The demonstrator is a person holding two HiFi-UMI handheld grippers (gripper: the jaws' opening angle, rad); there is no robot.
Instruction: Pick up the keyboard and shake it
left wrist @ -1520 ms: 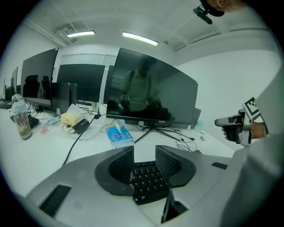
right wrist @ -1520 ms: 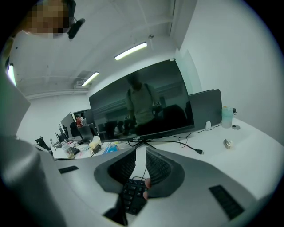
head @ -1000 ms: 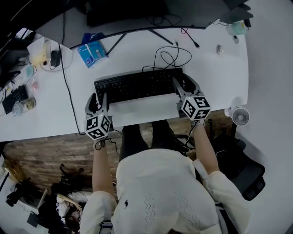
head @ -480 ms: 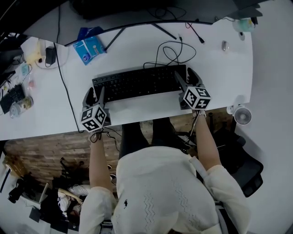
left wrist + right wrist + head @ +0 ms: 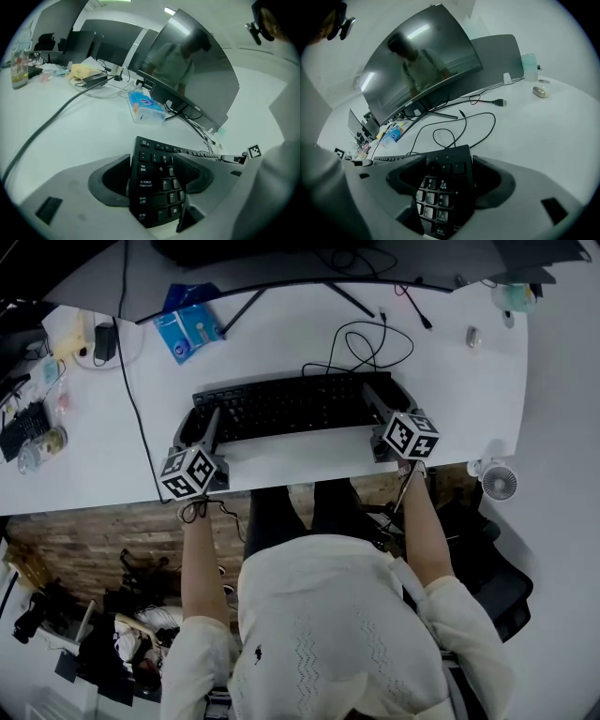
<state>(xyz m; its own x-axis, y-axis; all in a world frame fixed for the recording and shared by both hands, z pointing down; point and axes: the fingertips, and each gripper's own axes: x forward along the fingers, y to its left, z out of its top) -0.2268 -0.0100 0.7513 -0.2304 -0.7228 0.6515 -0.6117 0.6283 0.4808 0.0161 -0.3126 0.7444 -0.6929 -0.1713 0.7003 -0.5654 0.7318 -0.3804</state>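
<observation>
The black keyboard [image 5: 281,407] lies flat across the white desk [image 5: 450,399]. My left gripper [image 5: 199,423] straddles its left end. One jaw stands outside the edge and the other over the letter keys [image 5: 154,187]. Its jaws have just been opening and stand wide, with the keyboard's end between them. My right gripper [image 5: 386,395] straddles the right end the same way, the number pad [image 5: 445,187] between its jaws. Its pads lie close to the keyboard, and I cannot tell whether they press on it.
A curved monitor [image 5: 281,259] on spread legs stands behind the keyboard. The keyboard's looped cable [image 5: 366,343] lies at the back right and a blue tissue pack [image 5: 190,329] at the back left. A black cable [image 5: 131,399] crosses the desk's left side. A small fan [image 5: 497,482] sits off the right corner.
Both grippers have sunk toward the desk, each still at its end of the keyboard. The left gripper has rolled a little and its jaws stand wider.
</observation>
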